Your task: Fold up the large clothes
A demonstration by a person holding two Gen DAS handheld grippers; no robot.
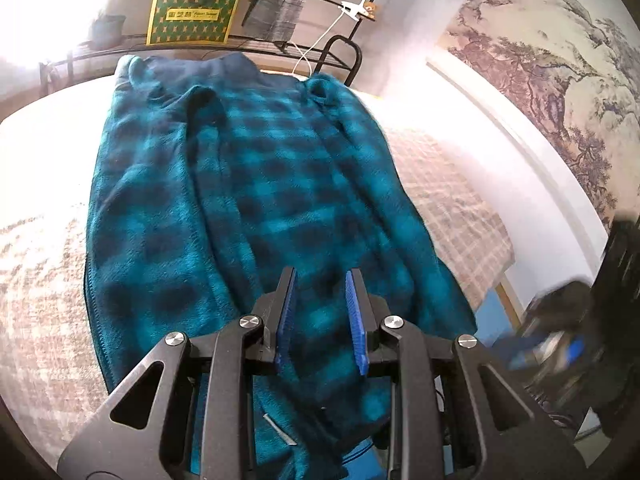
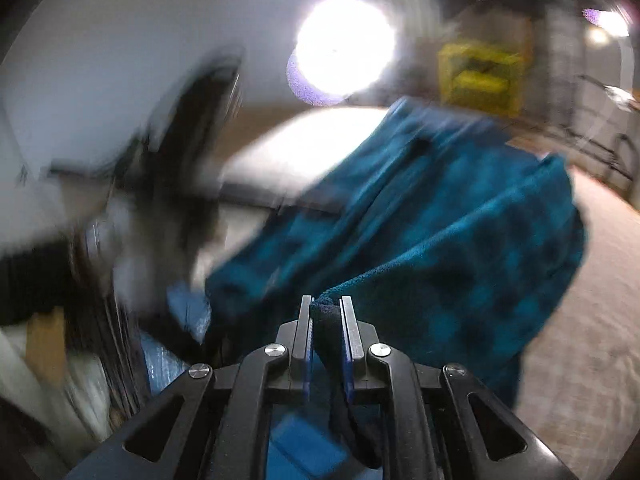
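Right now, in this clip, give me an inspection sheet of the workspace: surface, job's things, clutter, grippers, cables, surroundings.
Surface: bed with a pale checked cover, strongly lit at the far end.
Job's things: teal plaid fleece garment spread lengthwise, collar at the far end.
Clutter: nothing seen on the bed.
Grippers: left gripper above the hem, jaws apart, holding nothing; right gripper shut on a garment edge, view blurred.
Cables: white cable from a clip lamp on the rack.
Surroundings: wire rack with a green-yellow box; landscape mural.

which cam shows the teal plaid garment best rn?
Left wrist: the teal plaid garment lies sharp and nearly whole on the bed. Right wrist shows it motion-blurred, one edge pinched in the right gripper.
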